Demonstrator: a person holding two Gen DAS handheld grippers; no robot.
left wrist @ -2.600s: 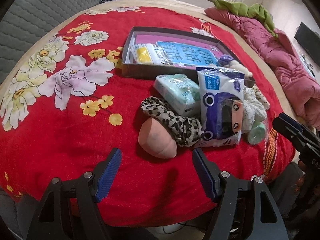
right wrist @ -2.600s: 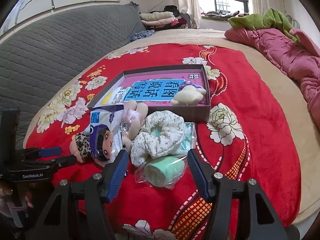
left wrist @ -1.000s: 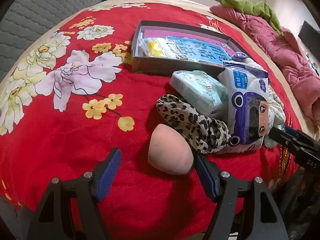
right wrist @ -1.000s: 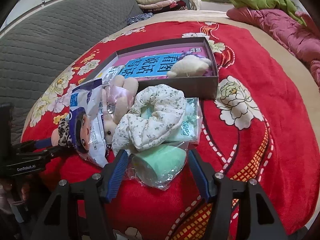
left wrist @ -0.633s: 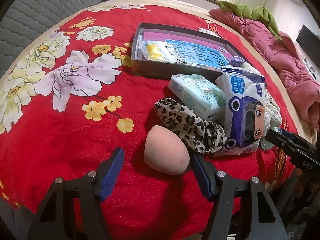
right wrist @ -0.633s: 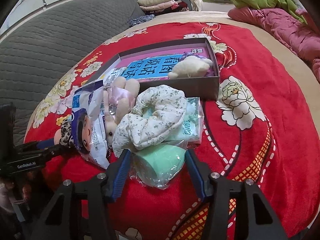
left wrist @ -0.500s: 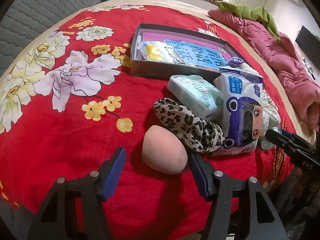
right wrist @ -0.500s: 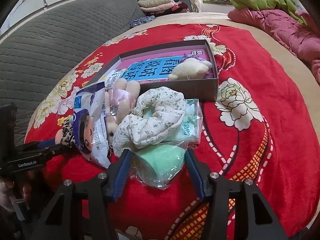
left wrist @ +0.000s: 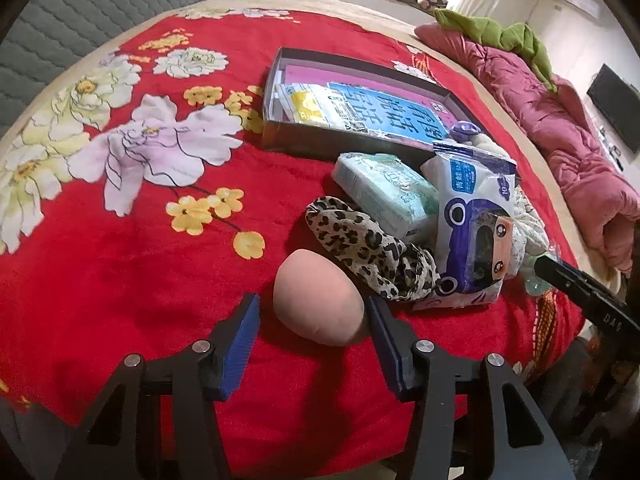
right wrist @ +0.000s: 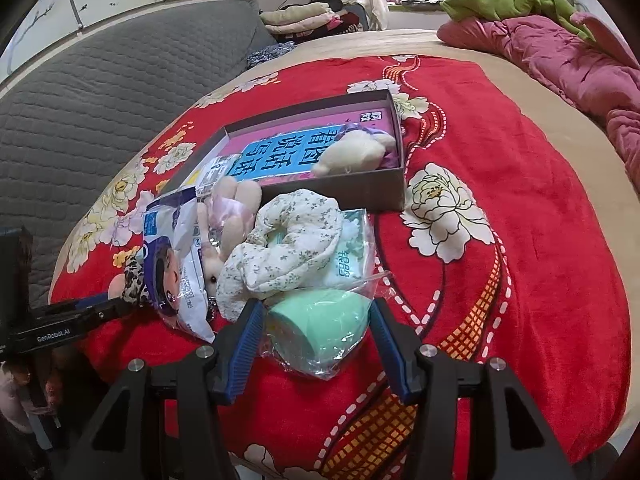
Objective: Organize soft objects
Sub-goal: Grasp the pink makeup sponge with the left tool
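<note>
A pink egg-shaped sponge (left wrist: 318, 300) lies on the red floral blanket between the fingers of my left gripper (left wrist: 312, 304). Its jaws are closing: the right pad touches the sponge, the left pad stands a little off. My right gripper (right wrist: 317, 308) is shut on a green sponge (right wrist: 316, 328) in a clear plastic bag, which rests on the blanket. Behind them lies a pile: a leopard scrunchie (left wrist: 368, 252), a tissue pack (left wrist: 384, 192), a wipes pack (left wrist: 472, 232), a floral scrunchie (right wrist: 288, 240) and a plush bunny (right wrist: 230, 216). The open box (right wrist: 352, 188) holds a cream plush (right wrist: 356, 152).
A grey quilted headboard (right wrist: 100, 92) runs along the left. A pink quilt (right wrist: 560, 60) lies at the far right of the bed. The blanket's front edge drops off just below both grippers. A book and a packet (left wrist: 316, 106) lie in the box.
The left jaws have narrowed around the pink sponge. The right jaws have come in onto the bagged green sponge and then held still. Neither hand has shifted much.
</note>
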